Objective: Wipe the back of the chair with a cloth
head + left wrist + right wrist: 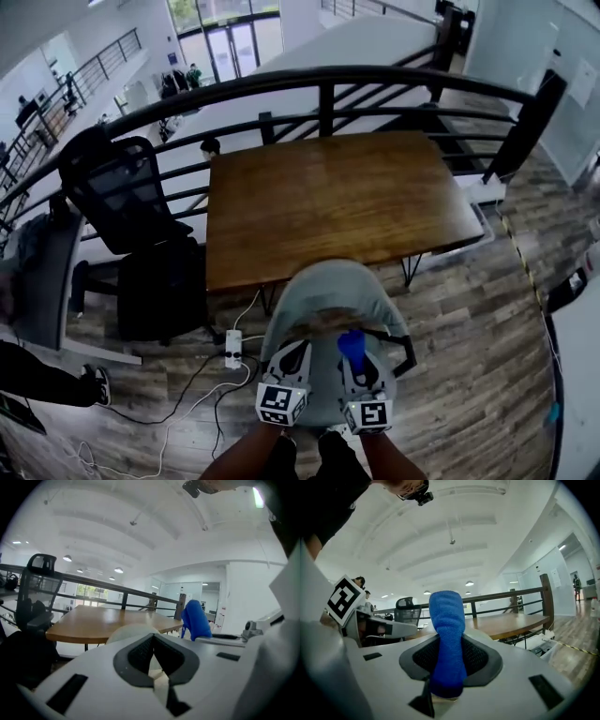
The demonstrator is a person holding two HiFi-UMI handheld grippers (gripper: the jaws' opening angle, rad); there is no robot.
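Note:
The pale grey chair (323, 295) stands pushed toward the wooden table, its back nearest me. My right gripper (357, 364) hovers over the top of the chair back, shut on a blue cloth (351, 346) that sticks up from its jaws. In the right gripper view the cloth (447, 634) fills the space between the pads, with the chair back (477, 635) just beyond. My left gripper (292, 361) sits beside it to the left, shut and holding nothing. In the left gripper view the jaws meet (153, 654), and the chair back (131, 633) and the cloth (195, 619) show ahead.
A brown wooden table (337, 202) stands past the chair, with a black railing (319, 84) behind it. A black mesh office chair (117, 187) and a dark bag are at the left. A white power strip (233, 349) and cables lie on the wood floor.

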